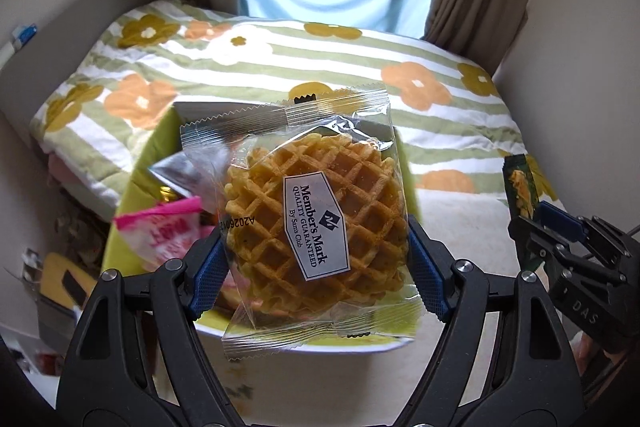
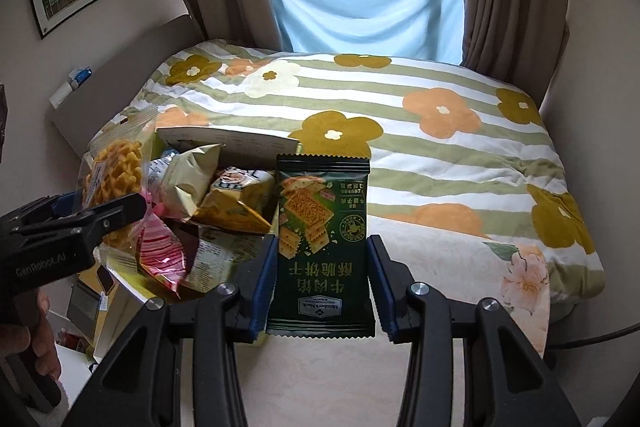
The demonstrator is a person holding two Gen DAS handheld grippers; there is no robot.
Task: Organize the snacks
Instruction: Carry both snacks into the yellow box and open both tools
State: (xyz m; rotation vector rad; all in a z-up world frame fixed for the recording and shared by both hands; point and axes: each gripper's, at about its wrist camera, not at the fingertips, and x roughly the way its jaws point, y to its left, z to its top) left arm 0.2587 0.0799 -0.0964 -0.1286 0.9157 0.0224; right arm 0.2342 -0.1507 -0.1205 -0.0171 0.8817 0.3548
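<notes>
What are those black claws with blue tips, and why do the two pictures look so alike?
No robot here: a person holds one clamp-like tool in each hand, each with its own camera looking along its fingers. The left tool grips a clear-wrapped waffle; the right tool grips a dark green cracker packet. Each view also catches the other tool at its edge. Below sits a green box of mixed snacks, and behind it a bed with a flowered quilt.

Snack box (image 1: 132,183) lies before the bed (image 1: 360,75).
</notes>
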